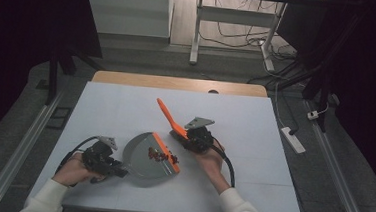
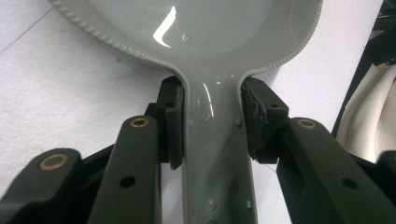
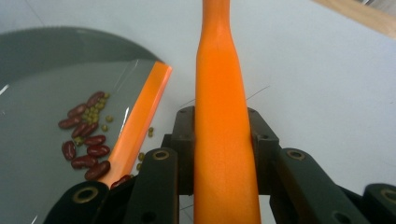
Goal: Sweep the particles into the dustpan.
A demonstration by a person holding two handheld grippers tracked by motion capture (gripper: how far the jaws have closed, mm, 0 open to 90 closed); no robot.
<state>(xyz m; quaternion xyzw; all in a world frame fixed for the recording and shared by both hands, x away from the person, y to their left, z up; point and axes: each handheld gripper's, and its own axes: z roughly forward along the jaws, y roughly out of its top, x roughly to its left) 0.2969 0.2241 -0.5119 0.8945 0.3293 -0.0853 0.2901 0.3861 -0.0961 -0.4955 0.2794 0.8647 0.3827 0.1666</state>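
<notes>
Dustpan (image 1: 144, 158), a glossy grey plastic scoop with a rounded back, a finely ribbed rim and an orange strip along its straight lip, is lying flat on the white sheet covering the tabletop (image 1: 126, 106), near the front edge and a little left of the middle. Its smooth grey handle (image 2: 217, 154) is running back toward the person. Dark red kidney beans (image 3: 86, 140) and small green peas (image 3: 95, 114) are sitting in a loose cluster on the pan just inside the orange lip, with a few peas lying on the sheet just beyond it. The brush handle (image 3: 222, 130), matte orange plastic, is narrowing to a waist and slanting away toward the far edge.

The left claw (image 1: 116, 171) is clamping narrowly on the dustpan handle, with both pads (image 2: 170, 121) pressing its sides. The right claw (image 1: 181, 135) is gripping the orange brush handle tightly between its black jaws, just right of the pan's lip.
</notes>
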